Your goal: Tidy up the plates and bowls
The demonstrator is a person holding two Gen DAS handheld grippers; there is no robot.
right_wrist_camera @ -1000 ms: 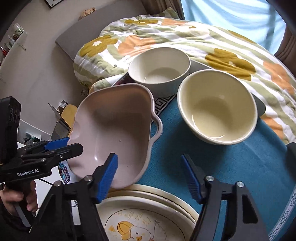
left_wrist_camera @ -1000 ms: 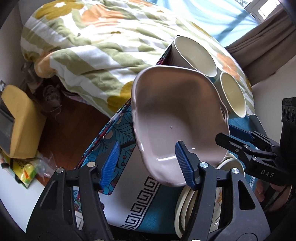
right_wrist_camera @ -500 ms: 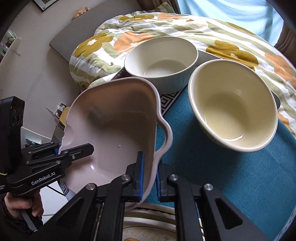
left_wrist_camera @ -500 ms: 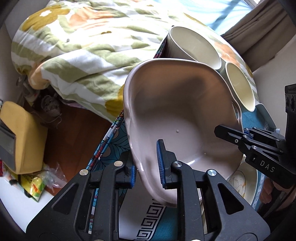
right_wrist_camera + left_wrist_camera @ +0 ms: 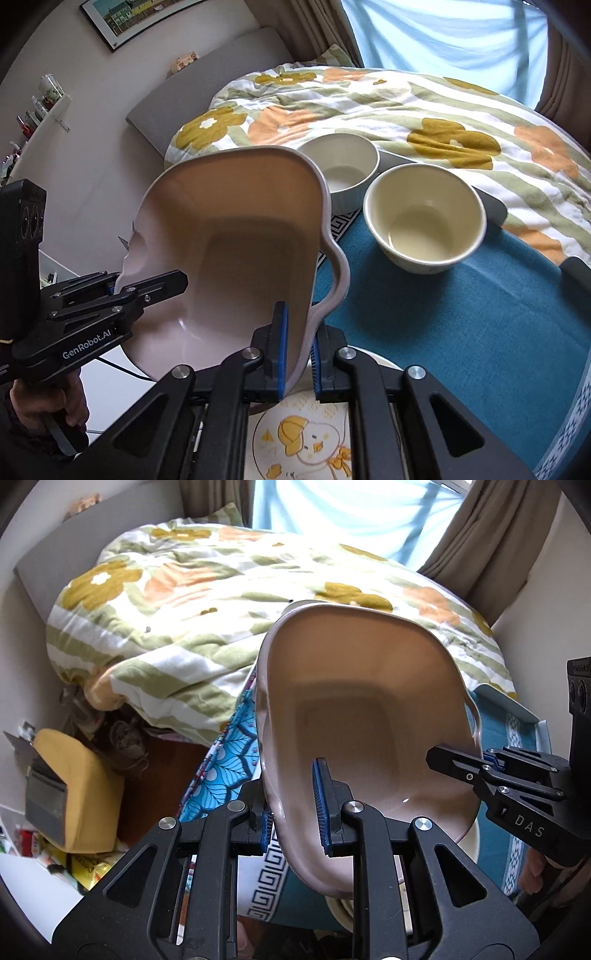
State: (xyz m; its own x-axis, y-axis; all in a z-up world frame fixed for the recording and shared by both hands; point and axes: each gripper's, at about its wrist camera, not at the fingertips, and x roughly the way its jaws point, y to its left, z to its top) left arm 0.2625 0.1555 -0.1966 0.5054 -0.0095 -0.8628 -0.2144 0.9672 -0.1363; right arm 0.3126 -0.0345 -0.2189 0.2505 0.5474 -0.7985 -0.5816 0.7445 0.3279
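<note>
Both the left gripper (image 5: 295, 805) and right gripper (image 5: 298, 347) pinch the pink dish (image 5: 236, 251) aloft, not yet stacked; two bowls (image 5: 424, 214) and the plates (image 5: 306, 443) wait untouched.

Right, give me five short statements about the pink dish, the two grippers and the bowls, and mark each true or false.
1. Both grippers clamp the pink dish. True: left gripper and right gripper pinch opposite rims.
2. The dish lies flat on the teal cloth. False: it is held up, tilted.
3. The two bowls are stacked. False: white bowl and cream bowl stand side by side.
4. Both bowls look empty. True.
5. The duck plate is upside down. False: its picture faces up.
</note>
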